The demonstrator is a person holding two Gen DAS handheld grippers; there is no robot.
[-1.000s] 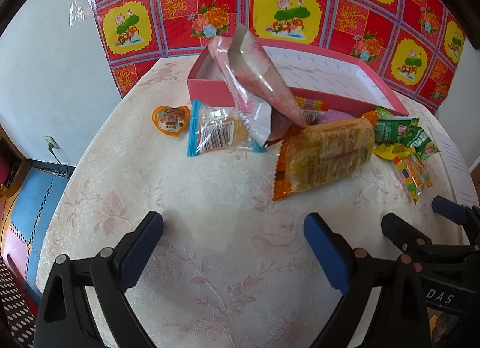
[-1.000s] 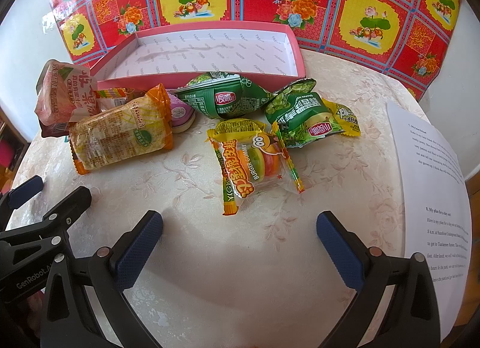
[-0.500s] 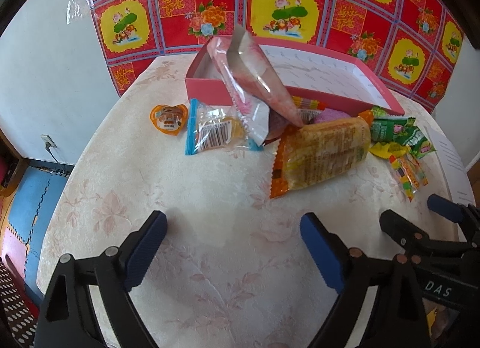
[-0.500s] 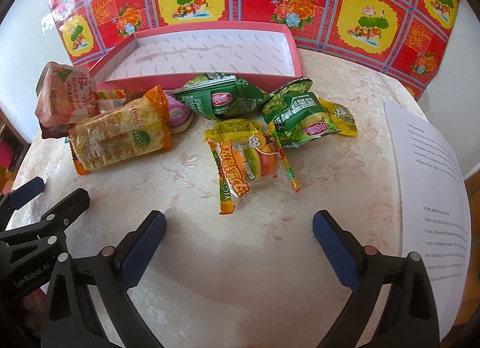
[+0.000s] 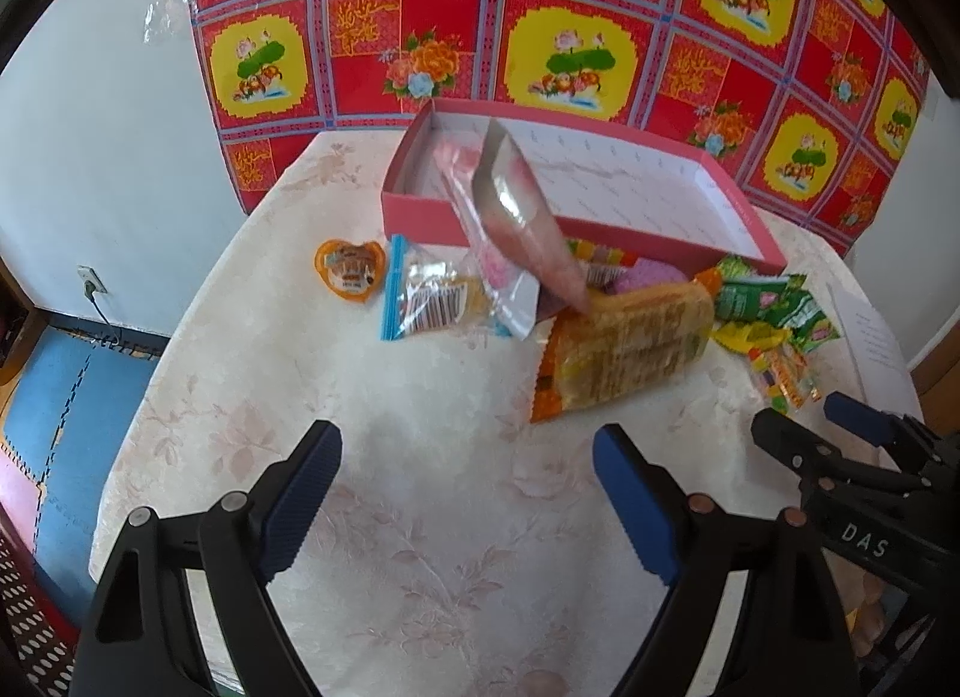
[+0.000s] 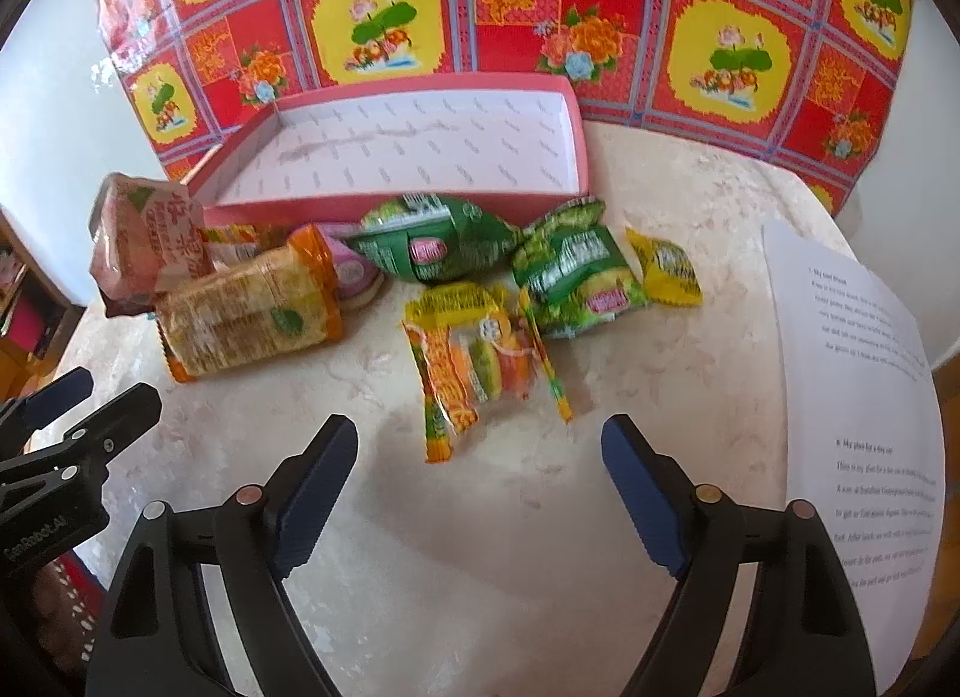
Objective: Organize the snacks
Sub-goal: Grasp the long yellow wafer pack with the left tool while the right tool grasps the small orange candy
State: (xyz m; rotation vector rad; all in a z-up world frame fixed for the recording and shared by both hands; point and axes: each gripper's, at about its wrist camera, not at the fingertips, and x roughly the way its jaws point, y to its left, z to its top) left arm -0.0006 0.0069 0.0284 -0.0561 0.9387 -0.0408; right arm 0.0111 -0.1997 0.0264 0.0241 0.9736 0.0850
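An empty pink box (image 5: 744,217) (image 6: 576,120) stands at the back of the round table. Snacks lie in front of it: an orange cracker pack (image 5: 630,346) (image 6: 246,319), a pink bag (image 5: 516,217) (image 6: 150,235) leaning on the box, a clear bag with a blue strip (image 5: 432,298), an orange heart-shaped jelly cup (image 5: 350,269), green packs (image 6: 438,247) (image 6: 576,277), a burger gummy pack (image 6: 474,361) and a small yellow pack (image 6: 666,268). My left gripper (image 5: 465,472) is open and empty, short of the cracker pack. My right gripper (image 6: 480,469) is open and empty, just short of the gummy pack.
A printed white sheet (image 6: 858,397) lies at the table's right edge. A red and yellow flowered cloth (image 6: 480,0) hangs behind the box. The table's left edge drops to a blue floor mat (image 5: 66,397). Each gripper shows in the other's view, the right (image 5: 864,457) and the left (image 6: 66,427).
Both grippers have tilted up and drawn back slightly, so the snacks sit a little lower and farther in view. Nothing on the table has moved. Both stay open.
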